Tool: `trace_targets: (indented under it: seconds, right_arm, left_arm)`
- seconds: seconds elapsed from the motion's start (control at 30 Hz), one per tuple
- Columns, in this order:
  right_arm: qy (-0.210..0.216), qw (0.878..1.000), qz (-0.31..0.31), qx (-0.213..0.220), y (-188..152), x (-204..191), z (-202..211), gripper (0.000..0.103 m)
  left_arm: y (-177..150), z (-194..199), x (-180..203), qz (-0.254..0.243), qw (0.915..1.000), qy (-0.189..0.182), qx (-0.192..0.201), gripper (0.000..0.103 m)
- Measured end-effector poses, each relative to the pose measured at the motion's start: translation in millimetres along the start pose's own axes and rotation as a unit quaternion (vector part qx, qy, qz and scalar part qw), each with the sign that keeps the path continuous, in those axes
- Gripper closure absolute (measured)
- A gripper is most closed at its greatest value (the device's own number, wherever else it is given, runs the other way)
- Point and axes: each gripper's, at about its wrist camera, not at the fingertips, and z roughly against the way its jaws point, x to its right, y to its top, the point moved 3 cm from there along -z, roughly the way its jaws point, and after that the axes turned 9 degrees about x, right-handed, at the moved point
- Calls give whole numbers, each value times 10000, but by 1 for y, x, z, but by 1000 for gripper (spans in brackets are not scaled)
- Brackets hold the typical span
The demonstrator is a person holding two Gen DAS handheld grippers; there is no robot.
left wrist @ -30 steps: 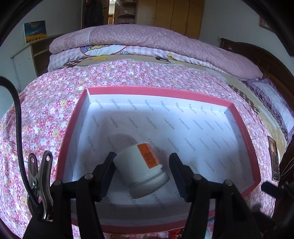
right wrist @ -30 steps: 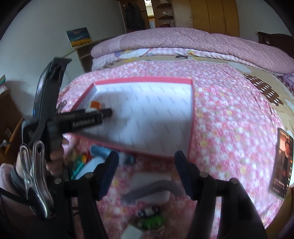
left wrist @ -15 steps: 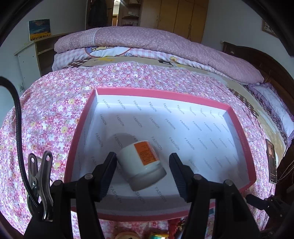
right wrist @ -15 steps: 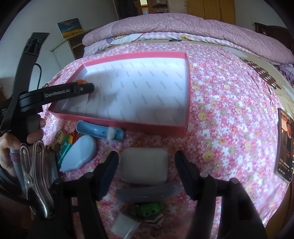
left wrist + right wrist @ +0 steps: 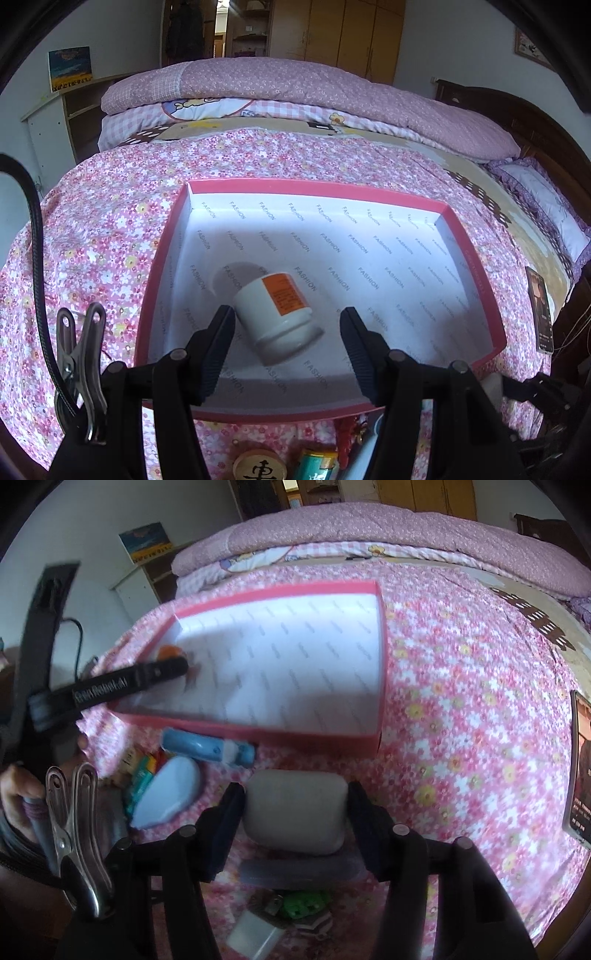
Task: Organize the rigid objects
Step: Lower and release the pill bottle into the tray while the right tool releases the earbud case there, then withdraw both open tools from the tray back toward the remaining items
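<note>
Right gripper (image 5: 295, 805) just closed onto grey rounded case (image 5: 295, 810); left gripper (image 5: 286, 332) agape over released white jar (image 5: 277, 317) in pink box (image 5: 476, 258); next pickup seemingly secured.

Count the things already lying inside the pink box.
1. A white jar with an orange label lies on its side in the near left part of the pink box, between the left gripper's open fingers. Nothing else shows inside.

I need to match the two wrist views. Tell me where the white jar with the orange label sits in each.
Left wrist: white jar lies on its side at lower centre, inside the pink box.
Right wrist: only an orange patch shows, left of centre, behind the left hand-held gripper.
Shared landmark: the pink box.
</note>
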Motion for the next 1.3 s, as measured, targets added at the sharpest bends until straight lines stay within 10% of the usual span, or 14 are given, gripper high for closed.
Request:
trace_targets:
  seconds: [1.3]
  right_arm:
    - [232, 9985, -107, 480, 77, -7, -26, 40]
  left_arm:
    - [15, 18, 0, -116, 9994, 28, 316, 36]
